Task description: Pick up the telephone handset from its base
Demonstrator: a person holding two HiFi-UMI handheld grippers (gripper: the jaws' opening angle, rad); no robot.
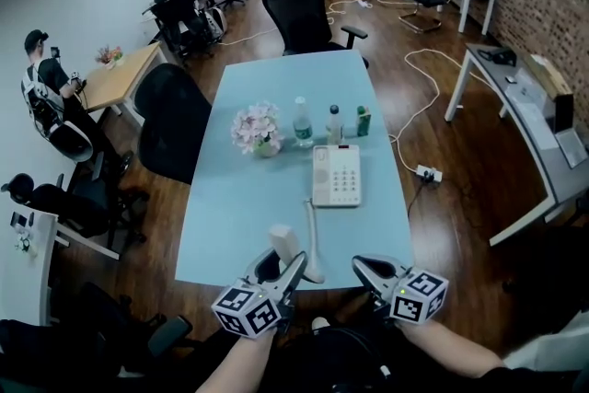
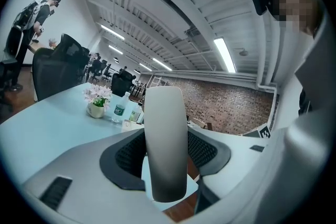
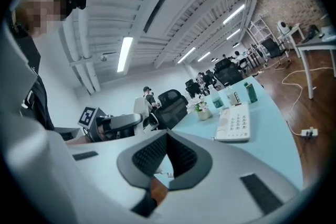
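Observation:
The white telephone handset (image 2: 165, 144) stands upright between the jaws of my left gripper (image 2: 165, 152), whose dark pads press on its two sides. In the head view its top end (image 1: 283, 242) sticks up from the left gripper (image 1: 281, 259) over the table's front edge. The white telephone base (image 1: 336, 175) with its keypad lies flat mid-table, ahead and a little right. A white strip (image 1: 313, 239), perhaps the cord, runs from the base to the front edge. My right gripper (image 1: 370, 270) hovers just right of the left; its tips (image 3: 167, 136) meet with nothing between them.
A flower pot (image 1: 258, 132), a water bottle (image 1: 302, 124), a small bottle (image 1: 335, 125) and a green carton (image 1: 363, 121) stand behind the base on the pale blue table (image 1: 239, 198). Black office chairs (image 1: 175, 120) flank it. A power strip (image 1: 428, 172) lies on the floor, right.

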